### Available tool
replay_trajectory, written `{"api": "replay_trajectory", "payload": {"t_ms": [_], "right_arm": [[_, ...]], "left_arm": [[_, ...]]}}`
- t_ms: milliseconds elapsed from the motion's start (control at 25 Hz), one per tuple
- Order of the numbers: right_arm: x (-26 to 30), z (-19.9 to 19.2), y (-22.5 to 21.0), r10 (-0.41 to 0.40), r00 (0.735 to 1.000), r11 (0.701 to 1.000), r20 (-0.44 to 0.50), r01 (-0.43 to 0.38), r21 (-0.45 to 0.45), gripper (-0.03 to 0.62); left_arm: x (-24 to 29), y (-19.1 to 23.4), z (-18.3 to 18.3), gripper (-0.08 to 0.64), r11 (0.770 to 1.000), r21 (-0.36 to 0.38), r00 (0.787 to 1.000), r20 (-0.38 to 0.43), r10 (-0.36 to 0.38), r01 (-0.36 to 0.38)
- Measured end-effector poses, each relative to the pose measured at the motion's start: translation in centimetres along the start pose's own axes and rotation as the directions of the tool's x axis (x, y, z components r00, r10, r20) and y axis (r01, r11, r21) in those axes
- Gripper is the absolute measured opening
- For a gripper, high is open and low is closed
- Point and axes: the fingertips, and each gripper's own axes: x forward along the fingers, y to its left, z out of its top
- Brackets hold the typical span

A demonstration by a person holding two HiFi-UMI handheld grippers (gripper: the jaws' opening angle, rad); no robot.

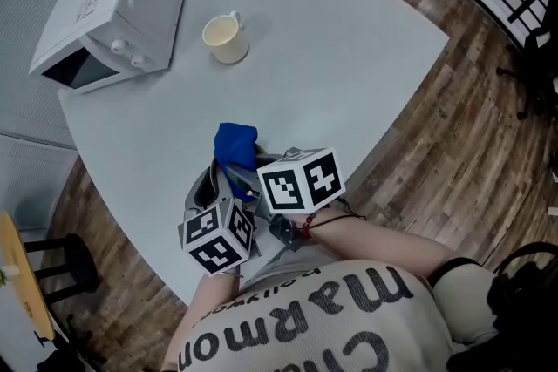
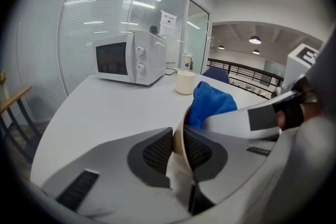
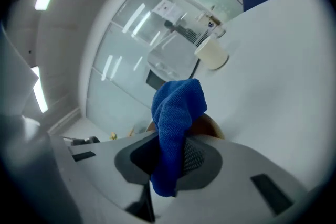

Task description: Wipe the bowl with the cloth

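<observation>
Clamping the rim of the bowl (image 2: 182, 119) between its closed pads, the left gripper (image 2: 178, 148) is held low and close to the person's chest, over the near edge of the worktop (image 1: 349, 74). The right gripper (image 3: 170, 157) angles in just beside it, pinching the blue cloth (image 3: 176, 113). The cloth bunches ahead of its jaws, against the bowl.
</observation>
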Motion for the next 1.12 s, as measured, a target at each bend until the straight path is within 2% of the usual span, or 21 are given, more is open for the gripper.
{"api": "replay_trajectory", "payload": {"t_ms": [120,200,280,400,520,640,720,800,960,1120], "right_arm": [[0.9,-1.4,0.1,-0.092,0.985,0.994,-0.144,0.081,-0.075,0.063],[1.3,-2.5,-0.5,-0.16,0.961,0.983,-0.224,0.134,-0.127,0.063],[1.9,-3.4,-1.0,-0.201,0.939,0.97,-0.28,0.151,-0.191,0.063],[2.9,-3.8,-0.5,-0.177,0.932,0.955,-0.315,0.085,-0.285,0.063],[3.5,-4.1,0.2,-0.154,0.923,0.9,-0.352,-0.015,-0.435,0.063],[3.8,-4.5,0.5,-0.137,0.906,0.851,-0.4,-0.099,-0.515,0.063],[3.9,-4.6,0.5,-0.145,0.905,0.817,-0.399,-0.118,-0.564,0.063],[4.1,-4.6,0.3,-0.188,0.914,0.778,-0.361,-0.086,-0.622,0.063],[4.5,-4.5,-0.5,-0.245,0.913,0.773,-0.326,-0.019,-0.634,0.063],[4.1,-4.7,-1.2,-0.304,0.887,0.751,-0.348,-0.001,-0.66,0.063]], "left_arm": [[-0.3,0.5,-0.7,0.043,0.997,-0.079,1.0,-0.029,-0.008,0.005],[-0.4,0.8,-1.3,0.045,0.992,-0.126,0.999,-0.047,-0.018,0.012],[-0.5,1.1,-1.7,0.06,0.989,-0.147,0.998,-0.061,-0.024,0.014],[-0.7,2.1,-2.0,0.063,0.989,-0.144,0.998,-0.064,-0.025,0.015],[-0.9,2.8,-2.1,0.064,0.991,-0.129,0.997,-0.072,-0.036,0.027],[-1.1,3.0,-2.1,0.063,0.995,-0.099,0.997,-0.07,-0.031,0.024],[-1.2,3.0,-2.0,0.066,0.997,-0.076,0.998,-0.063,-0.018,0.013],[-1.2,3.0,-1.9,0.072,0.998,-0.062,0.998,-0.06,-0.012,0.008],[-1.0,3.0,-1.8,0.072,0.999,-0.046,0.998,-0.06,-0.008,0.005],[-0.9,2.9,-1.6,0.071,1.0,-0.002,0.998,-0.066,0.011,-0.011]]}}
